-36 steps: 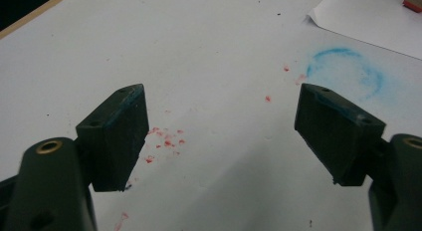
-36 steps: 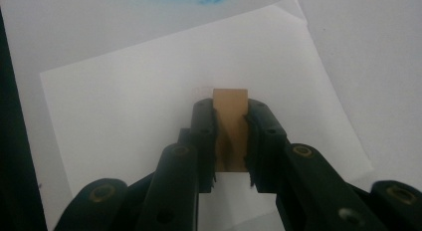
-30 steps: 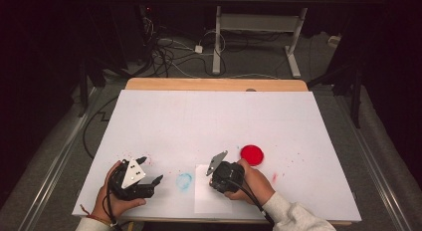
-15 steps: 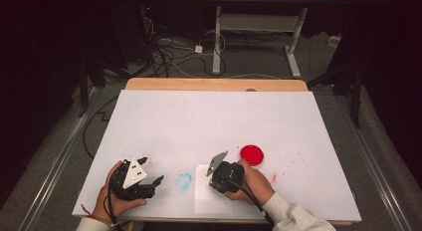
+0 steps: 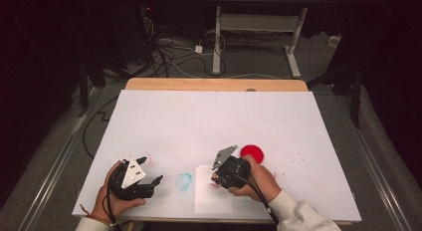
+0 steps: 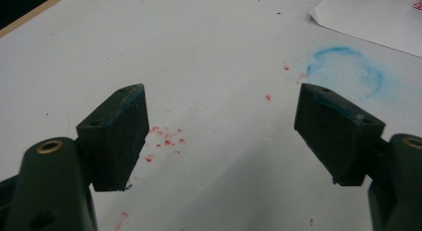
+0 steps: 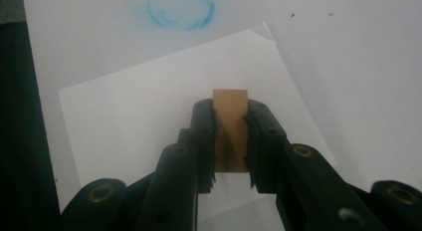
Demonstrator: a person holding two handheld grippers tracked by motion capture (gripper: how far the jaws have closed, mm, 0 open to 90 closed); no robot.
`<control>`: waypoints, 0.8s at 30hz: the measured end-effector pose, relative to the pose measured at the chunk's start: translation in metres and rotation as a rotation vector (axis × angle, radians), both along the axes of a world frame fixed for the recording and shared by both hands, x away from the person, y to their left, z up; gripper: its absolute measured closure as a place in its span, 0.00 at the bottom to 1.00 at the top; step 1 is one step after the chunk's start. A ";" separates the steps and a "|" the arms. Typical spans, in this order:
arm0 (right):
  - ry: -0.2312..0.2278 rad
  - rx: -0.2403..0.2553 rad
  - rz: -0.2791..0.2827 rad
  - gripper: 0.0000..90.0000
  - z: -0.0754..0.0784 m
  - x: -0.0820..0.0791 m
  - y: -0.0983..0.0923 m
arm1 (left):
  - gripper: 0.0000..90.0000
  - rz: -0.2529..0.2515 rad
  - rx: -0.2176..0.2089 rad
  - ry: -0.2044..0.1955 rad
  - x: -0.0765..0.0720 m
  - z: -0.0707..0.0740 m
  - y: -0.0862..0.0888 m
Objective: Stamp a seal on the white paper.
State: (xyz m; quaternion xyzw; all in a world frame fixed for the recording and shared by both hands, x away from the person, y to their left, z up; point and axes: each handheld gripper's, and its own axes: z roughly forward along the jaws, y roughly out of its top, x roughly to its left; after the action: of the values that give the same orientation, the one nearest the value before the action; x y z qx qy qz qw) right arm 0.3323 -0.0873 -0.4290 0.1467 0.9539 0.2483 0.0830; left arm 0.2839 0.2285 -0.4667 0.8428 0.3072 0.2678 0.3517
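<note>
My right gripper (image 5: 217, 180) (image 7: 230, 136) is shut on a small tan wooden block (image 7: 230, 104), held just over a white sheet of paper (image 5: 211, 196) (image 7: 139, 111) near the table's front edge. A red round disc (image 5: 253, 153) lies just behind the right hand. My left gripper (image 5: 153, 170) (image 6: 224, 131) rests low over the table at the front left, open, with nothing between its jaws. A blue ring-shaped smudge (image 5: 183, 180) (image 6: 346, 74) (image 7: 181, 9) marks the table between the two grippers, beside the sheet's left edge.
The white table cover (image 5: 214, 121) carries small red specks (image 6: 166, 140) near the left gripper and others right of the disc. A wooden strip (image 5: 214, 84) edges the far side. Cables and desk legs stand on the floor beyond.
</note>
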 end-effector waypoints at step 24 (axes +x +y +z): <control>-0.054 0.082 -0.023 0.85 0.034 0.002 -0.026 | 0.23 0.003 -0.016 0.009 0.001 -0.002 0.005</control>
State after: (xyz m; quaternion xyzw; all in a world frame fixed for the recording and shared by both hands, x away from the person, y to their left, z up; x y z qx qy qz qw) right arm 0.3339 -0.1130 -0.3955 0.1542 0.9385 0.2903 0.1057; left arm 0.2853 0.2330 -0.4685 0.8407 0.3122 0.2620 0.3566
